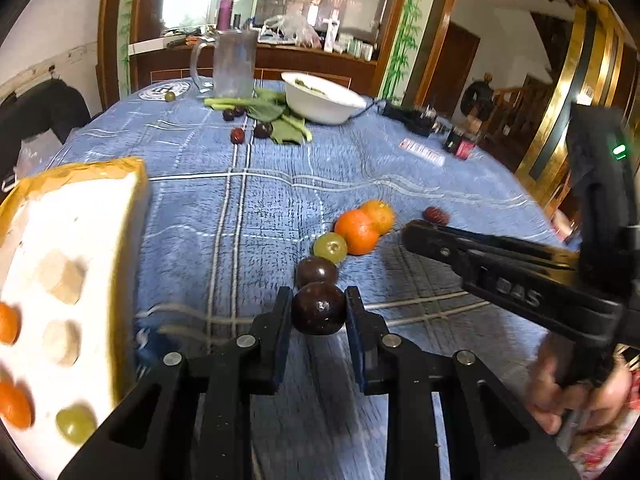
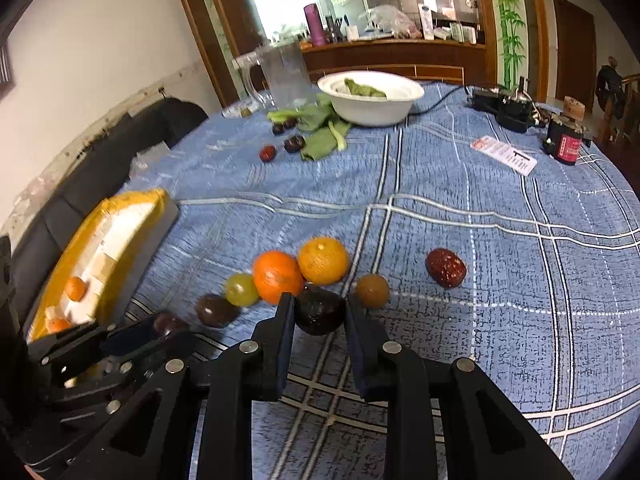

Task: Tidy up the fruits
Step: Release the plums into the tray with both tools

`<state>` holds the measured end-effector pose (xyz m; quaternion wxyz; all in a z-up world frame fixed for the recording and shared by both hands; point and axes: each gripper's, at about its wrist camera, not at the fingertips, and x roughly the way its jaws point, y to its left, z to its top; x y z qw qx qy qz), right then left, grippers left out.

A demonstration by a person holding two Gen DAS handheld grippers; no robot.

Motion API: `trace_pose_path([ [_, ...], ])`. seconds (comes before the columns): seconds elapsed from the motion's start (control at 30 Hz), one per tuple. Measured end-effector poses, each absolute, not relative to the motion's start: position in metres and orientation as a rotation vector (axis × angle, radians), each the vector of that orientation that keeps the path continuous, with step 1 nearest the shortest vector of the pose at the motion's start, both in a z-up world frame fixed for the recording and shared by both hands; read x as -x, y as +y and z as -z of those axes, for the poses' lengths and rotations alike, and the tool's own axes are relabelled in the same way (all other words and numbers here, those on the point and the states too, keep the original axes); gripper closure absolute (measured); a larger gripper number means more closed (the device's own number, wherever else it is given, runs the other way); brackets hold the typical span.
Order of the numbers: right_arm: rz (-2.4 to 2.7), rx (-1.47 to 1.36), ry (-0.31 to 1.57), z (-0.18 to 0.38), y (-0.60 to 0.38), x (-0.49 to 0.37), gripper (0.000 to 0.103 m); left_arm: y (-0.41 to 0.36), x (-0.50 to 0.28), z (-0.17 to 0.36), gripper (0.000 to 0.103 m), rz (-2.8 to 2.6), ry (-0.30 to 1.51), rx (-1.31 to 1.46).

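A round table under a blue plaid quilted cloth (image 2: 480, 208) fills a room of dark wood panelling and a mirrored sideboard (image 2: 392, 52). The left gripper (image 1: 319, 311) is clamped on a dark purple round fruit (image 1: 319, 309); the right gripper (image 2: 319, 312) grips another dark plum-like fruit (image 2: 319, 310) – both low over the cloth. Two oranges (image 2: 300, 270), a green grape (image 2: 241, 289) and a wrinkled red date (image 2: 446, 268) lie nearby; the white foam tray in yellow wrap (image 1: 80, 240) sits left

Right gripper (image 2: 319, 312) closed on a dark plum (image 2: 320, 314), beside two oranges (image 2: 278, 276); left gripper (image 2: 160, 330) apparently clamping another dark fruit (image 2: 170, 323)
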<state>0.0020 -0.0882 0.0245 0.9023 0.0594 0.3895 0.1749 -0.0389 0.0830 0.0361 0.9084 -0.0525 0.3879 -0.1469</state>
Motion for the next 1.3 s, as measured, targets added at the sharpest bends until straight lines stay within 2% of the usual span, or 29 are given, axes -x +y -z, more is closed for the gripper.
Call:
trace_pose_path([
  [0.3,-0.499,-0.189,0.804,-0.051,-0.043,0.032,0.076,0.182,0.102,-0.085,0.078,0.063,0.716,0.155],
  [0.57,-0.676,-0.121,0.851,-0.062,0.049,0.055,0.076,0.258,0.115,-0.061,0.078,-0.161,0.778,0.226],
  [1.0,-0.675,0.079,0.873,-0.037,0.136,0.059,0.075,0.263,0.114,-0.043,0.076,-0.15,0.827,0.238],
  [1.03,-0.668,0.089,0.866,-0.035,0.139,0.059,0.075,0.264,0.114,-0.043,0.073,-0.15,0.828,0.243],
  [1.07,-0.662,0.095,0.864,-0.034,0.138,0.057,0.075,0.267,0.114,-0.043,0.063,-0.155,0.829,0.256],
  [1.13,-0.647,0.104,0.86,-0.032,0.139,0.055,0.075,0.27,0.115,-0.045,0.054,-0.15,0.819,0.28],
  [1.3,-0.626,0.094,0.86,-0.031,0.134,0.051,0.074,0.272,0.119,-0.054,0.044,-0.164,0.797,0.282],
])
